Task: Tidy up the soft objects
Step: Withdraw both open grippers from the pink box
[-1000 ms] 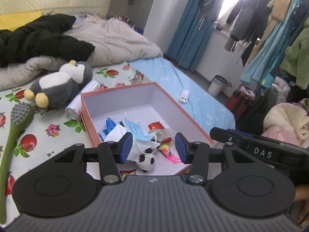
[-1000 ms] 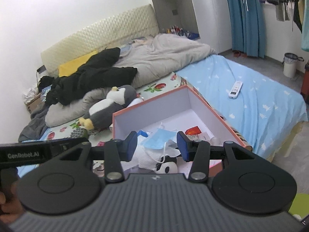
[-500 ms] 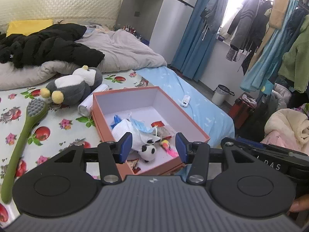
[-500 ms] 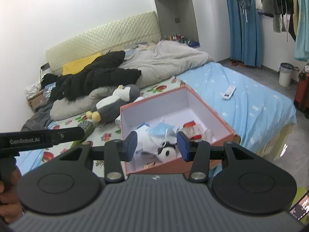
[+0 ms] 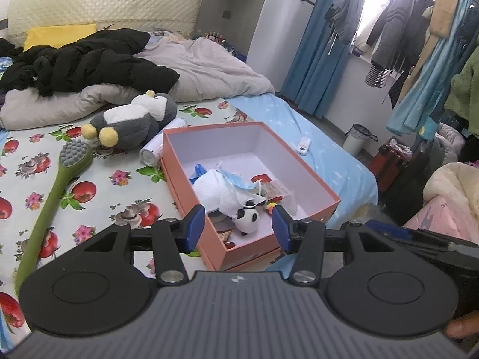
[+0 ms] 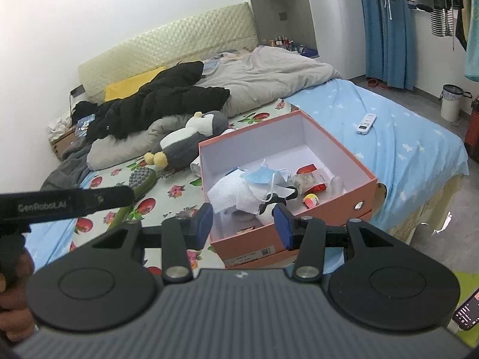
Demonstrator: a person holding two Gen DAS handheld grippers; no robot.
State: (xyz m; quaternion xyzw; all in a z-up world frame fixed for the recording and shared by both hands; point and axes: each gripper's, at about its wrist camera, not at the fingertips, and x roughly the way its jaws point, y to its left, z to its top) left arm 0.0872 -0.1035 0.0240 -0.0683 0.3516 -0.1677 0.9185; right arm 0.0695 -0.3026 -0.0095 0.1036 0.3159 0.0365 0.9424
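Observation:
An open orange box (image 5: 314, 176) (image 6: 363, 184) sits on the bed. In it lie a white cloth (image 5: 215, 190) (image 6: 236, 194), a blue face mask (image 5: 239, 179) (image 6: 259, 176), a small panda plush (image 5: 247, 220) (image 6: 268, 209) and small packets. A grey penguin plush (image 5: 131, 122) (image 6: 191, 136) lies behind the box on the left. My left gripper (image 5: 238, 229) is open and empty, held above the box's near edge. My right gripper (image 6: 244, 223) is open and empty, also over the near edge.
A green long-handled brush (image 5: 57, 185) (image 6: 140, 182) lies left of the box. A white can (image 5: 152, 154) lies between penguin and box. A black coat (image 5: 83, 62), a grey duvet (image 5: 209, 71), a remote (image 6: 366, 122) lie on the bed. Hanging clothes (image 5: 419, 45) stand right.
Both grippers have pulled back and up from the box, so more of the bed shows. Both stay open and empty.

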